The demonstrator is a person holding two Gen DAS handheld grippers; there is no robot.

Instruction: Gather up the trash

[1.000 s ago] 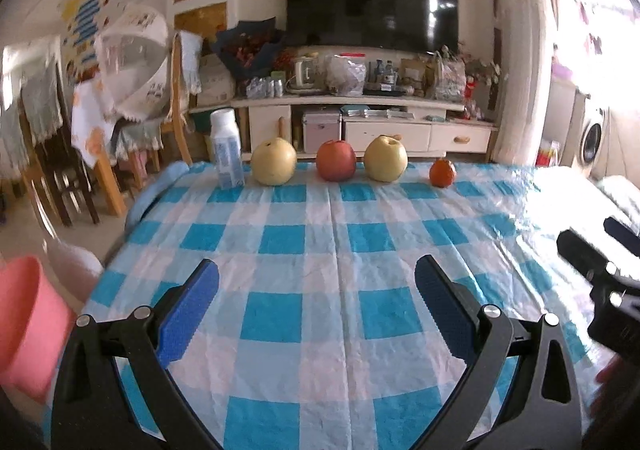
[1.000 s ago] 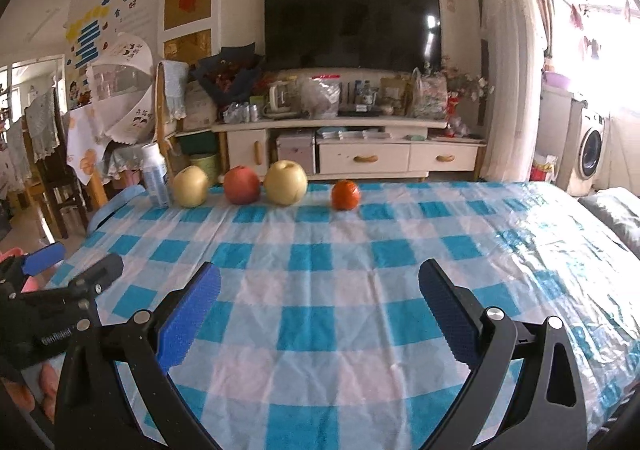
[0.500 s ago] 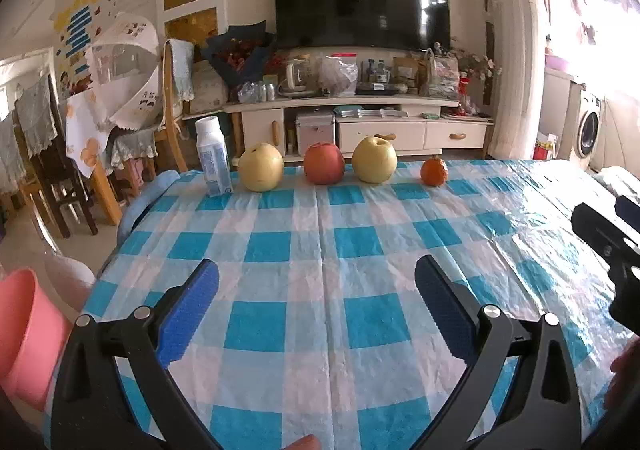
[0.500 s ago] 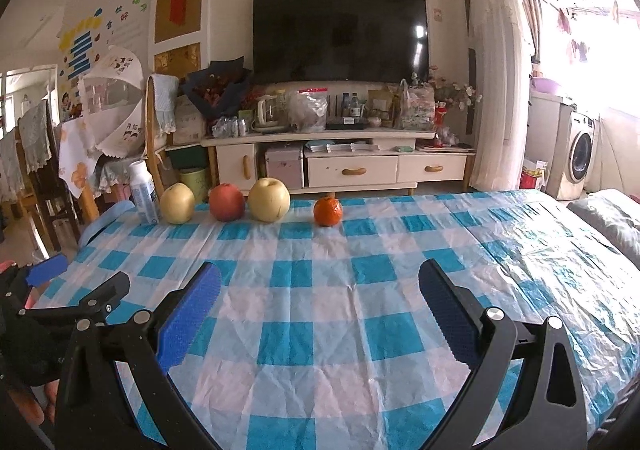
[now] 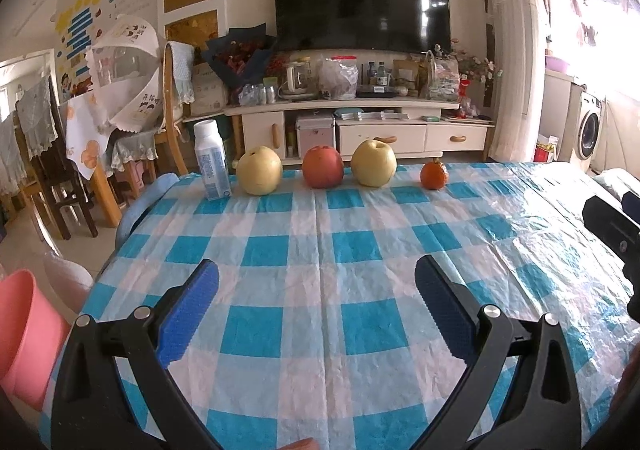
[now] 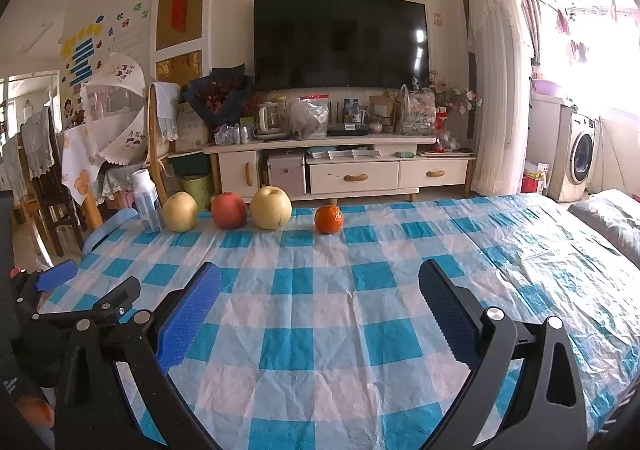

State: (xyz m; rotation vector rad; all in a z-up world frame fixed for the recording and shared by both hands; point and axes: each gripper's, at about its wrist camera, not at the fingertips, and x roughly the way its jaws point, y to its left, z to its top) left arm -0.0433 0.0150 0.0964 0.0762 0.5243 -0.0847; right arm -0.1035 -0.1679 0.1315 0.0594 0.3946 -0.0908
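A white and blue milk bottle (image 5: 213, 162) (image 6: 147, 200) stands upright at the table's far left edge. Beside it runs a row of fruit: a yellow pear (image 5: 259, 170) (image 6: 180, 211), a red apple (image 5: 323, 167) (image 6: 229, 210), a second yellow pear (image 5: 374, 163) (image 6: 271, 208) and a small orange (image 5: 434, 175) (image 6: 328, 219). My left gripper (image 5: 316, 292) is open over the near part of the blue checked tablecloth (image 5: 320, 250), nothing between its fingers. My right gripper (image 6: 320, 292) is open too and holds nothing. Each gripper shows at the edge of the other's view.
A pink bucket (image 5: 24, 330) sits low at the left, off the table's near corner. Chairs (image 5: 56, 178) draped with cloth stand left of the table. A TV cabinet (image 5: 360, 130) with a television lies beyond the far edge. A washing machine (image 6: 580, 158) is at the right.
Both views have tilted upward and lifted a little, so the fruit row sits lower in the frame and more wall shows. Both grippers stay open; nothing on the table has moved.
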